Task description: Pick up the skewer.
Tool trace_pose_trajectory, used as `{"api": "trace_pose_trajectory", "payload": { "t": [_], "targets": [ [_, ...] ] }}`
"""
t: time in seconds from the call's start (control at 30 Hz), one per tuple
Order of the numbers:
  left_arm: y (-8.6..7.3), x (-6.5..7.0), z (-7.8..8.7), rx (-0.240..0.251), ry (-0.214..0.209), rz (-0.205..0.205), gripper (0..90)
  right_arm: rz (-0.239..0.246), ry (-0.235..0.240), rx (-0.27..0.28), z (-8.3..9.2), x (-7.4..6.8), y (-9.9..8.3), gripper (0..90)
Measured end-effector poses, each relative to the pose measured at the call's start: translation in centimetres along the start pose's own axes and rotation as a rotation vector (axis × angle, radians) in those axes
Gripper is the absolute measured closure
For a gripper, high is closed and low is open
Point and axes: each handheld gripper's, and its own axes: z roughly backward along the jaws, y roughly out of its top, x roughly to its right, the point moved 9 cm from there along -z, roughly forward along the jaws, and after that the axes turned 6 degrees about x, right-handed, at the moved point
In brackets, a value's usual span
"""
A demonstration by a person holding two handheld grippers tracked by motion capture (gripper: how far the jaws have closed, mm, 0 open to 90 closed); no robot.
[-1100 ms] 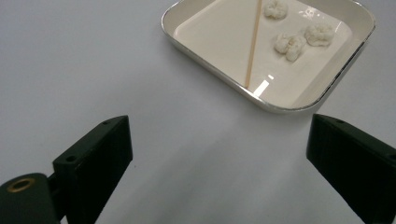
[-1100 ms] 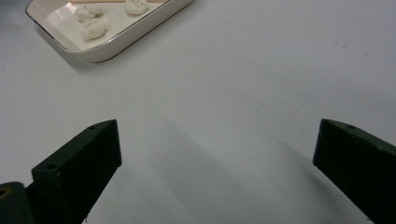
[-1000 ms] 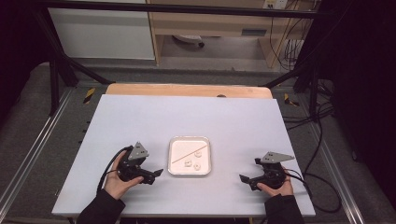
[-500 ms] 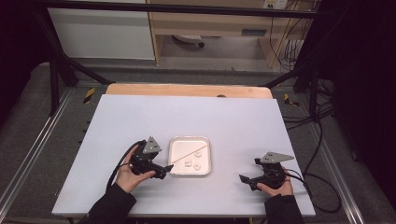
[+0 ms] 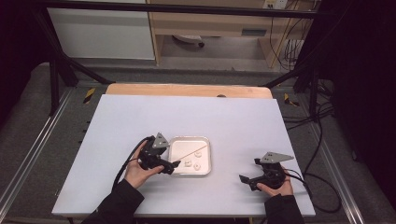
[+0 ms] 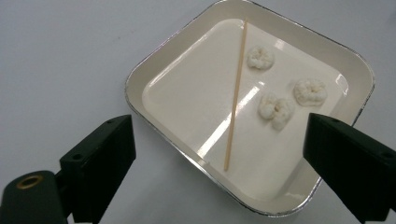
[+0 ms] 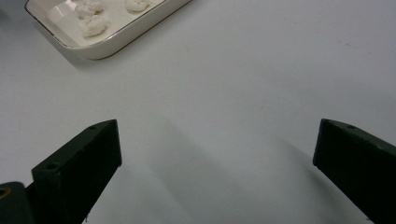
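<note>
At the left side of the bench (image 5: 116,121) the left gripper (image 5: 170,165) is held in a hand (image 5: 137,170), just beside the left edge of the tray (image 5: 173,141). Its fingers (image 6: 100,154) are wide apart and hold nothing; in the left gripper view they stand on both sides of the near corner of the tray, above it, and I cannot tell whether they touch it. The tray is white with a thin metal rim and it lies flat near the middle of the bench. Inside it a thin wooden skewer (image 6: 236,93) lies across the bottom, loose (nothing grips it), and to the right of the skewer there are three small white pieces (image 6: 276,109), soft-looking and lumpy, near to each other but not in one heap. Further to the right, well apart from the tray, the right gripper (image 5: 247,179) rests low over the bare bench in the other hand (image 5: 275,186). Its fingers (image 7: 81,163) are also spread wide with nothing between them, and the right gripper view shows a corner of the tray far ahead at the upper left.
</note>
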Motion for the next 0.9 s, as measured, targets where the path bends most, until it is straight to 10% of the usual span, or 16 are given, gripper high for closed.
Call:
{"api": "trace_pose_trajectory", "payload": {
  "t": [0.43,0.9],
  "targets": [
    [0.5,0.3,-2.4,-0.043,0.003,-0.003,18.4,0.003,0.002,-0.003,0.0,0.0,0.0,1.6],
    [0.4,0.9,-4.4,-0.062,-0.033,0.001,52.8,0.002,0.003,-0.002,0.0,0.0,0.0,1.6]
  ]
}}
